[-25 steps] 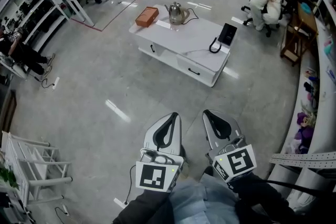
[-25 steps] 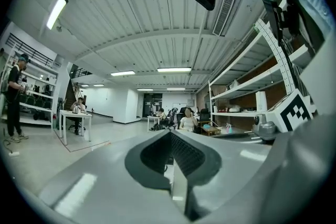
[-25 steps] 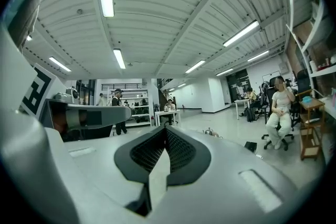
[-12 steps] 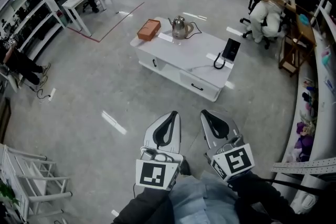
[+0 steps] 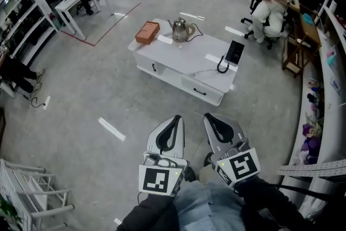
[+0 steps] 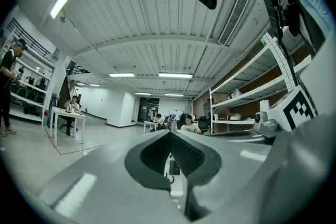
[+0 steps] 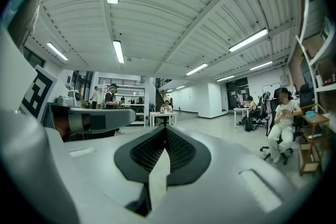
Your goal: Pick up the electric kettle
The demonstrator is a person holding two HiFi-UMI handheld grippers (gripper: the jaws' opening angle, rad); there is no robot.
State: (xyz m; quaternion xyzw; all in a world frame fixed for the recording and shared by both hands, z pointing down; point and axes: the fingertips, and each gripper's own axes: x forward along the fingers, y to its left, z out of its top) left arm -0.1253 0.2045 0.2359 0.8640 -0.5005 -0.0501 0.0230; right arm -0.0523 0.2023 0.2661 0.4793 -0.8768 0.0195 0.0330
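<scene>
The silver electric kettle (image 5: 182, 30) stands at the far side of a low white table (image 5: 189, 65), its cord trailing to the right. It is several steps ahead of me across open floor. In the head view my left gripper (image 5: 175, 118) and right gripper (image 5: 210, 116) are held side by side close to my body, both pointing toward the table and both shut with nothing between the jaws. In the left gripper view the left gripper (image 6: 169, 132) shows jaws pressed together. The right gripper (image 7: 166, 128) looks the same in its own view.
An orange box (image 5: 147, 32) lies left of the kettle, and a black corded device (image 5: 234, 52) stands at the table's right end. A person sits on an office chair (image 5: 273, 2) behind it. Shelving (image 5: 330, 78) lines the right; a white rack (image 5: 32, 192) stands at lower left.
The table and kettle have drifted slightly left and lower in the head view as I move toward them. Both grippers stay shut and held the same way.
</scene>
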